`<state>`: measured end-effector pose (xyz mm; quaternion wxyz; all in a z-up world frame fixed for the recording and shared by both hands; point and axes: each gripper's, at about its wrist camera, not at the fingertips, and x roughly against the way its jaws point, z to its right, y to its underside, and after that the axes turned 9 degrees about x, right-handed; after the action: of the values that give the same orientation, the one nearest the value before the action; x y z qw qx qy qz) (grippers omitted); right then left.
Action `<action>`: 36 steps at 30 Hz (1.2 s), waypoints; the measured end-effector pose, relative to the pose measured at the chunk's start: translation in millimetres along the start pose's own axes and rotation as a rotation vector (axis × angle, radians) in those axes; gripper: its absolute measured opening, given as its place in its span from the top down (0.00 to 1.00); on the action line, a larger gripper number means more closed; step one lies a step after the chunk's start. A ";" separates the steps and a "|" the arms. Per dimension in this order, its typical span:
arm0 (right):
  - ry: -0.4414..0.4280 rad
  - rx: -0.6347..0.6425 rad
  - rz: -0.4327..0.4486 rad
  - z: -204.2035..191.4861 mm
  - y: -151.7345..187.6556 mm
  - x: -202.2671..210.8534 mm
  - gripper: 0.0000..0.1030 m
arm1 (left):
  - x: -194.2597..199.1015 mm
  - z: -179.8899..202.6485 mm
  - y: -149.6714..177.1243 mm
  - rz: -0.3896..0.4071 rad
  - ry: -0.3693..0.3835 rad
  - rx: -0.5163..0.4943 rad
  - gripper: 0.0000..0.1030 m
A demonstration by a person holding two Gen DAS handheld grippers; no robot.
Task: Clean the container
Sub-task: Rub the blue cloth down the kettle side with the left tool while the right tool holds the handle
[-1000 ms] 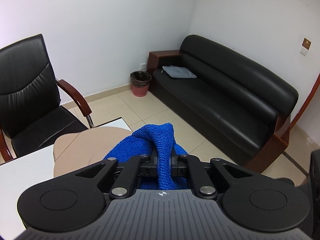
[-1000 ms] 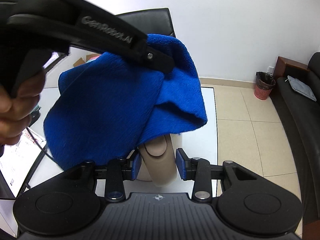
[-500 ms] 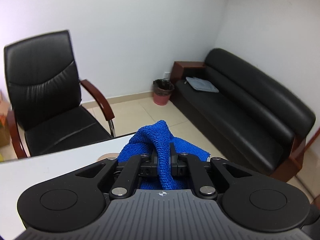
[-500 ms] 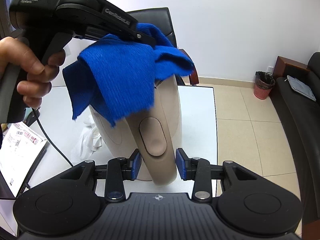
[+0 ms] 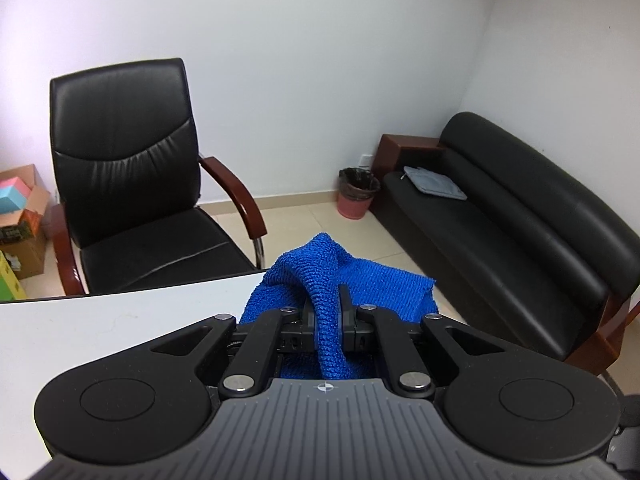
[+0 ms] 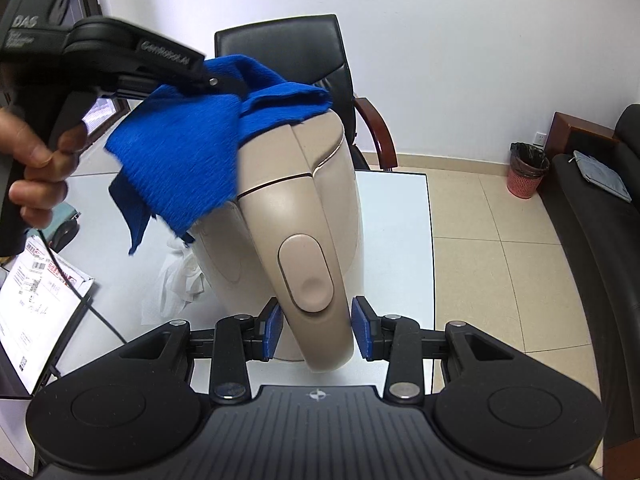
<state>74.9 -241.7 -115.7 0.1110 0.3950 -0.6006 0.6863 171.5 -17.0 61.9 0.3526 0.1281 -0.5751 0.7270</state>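
Observation:
A beige electric kettle [image 6: 292,208] stands on the white table [image 6: 394,248]. My right gripper [image 6: 316,326] is shut on the kettle's handle [image 6: 308,280], blue pads on both sides. My left gripper [image 5: 328,320] is shut on a blue cloth [image 5: 332,280]. In the right wrist view the left gripper [image 6: 224,82] holds the cloth [image 6: 192,152] over the kettle's lid, draping down its left side. The kettle is hidden under the cloth in the left wrist view.
A black office chair [image 5: 132,184] stands behind the table. A black sofa [image 5: 520,220] and a red bin [image 5: 356,196] are to the right. Crumpled white tissue [image 6: 176,280] and a printed box [image 6: 36,300] lie left of the kettle.
My left gripper has swung the cloth up and left across the kettle's top, uncovering its front and handle. The right gripper has kept its hold on the handle.

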 end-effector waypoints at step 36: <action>0.001 -0.011 0.004 1.6 4.9 -2.7 0.62 | 38.2 46.2 54.1 0.001 0.111 -0.158 0.89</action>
<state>74.3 -243.5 -121.1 0.1123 0.3928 -0.6049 0.6835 98.2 -50.8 58.3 0.3926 0.0590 -0.6105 0.6854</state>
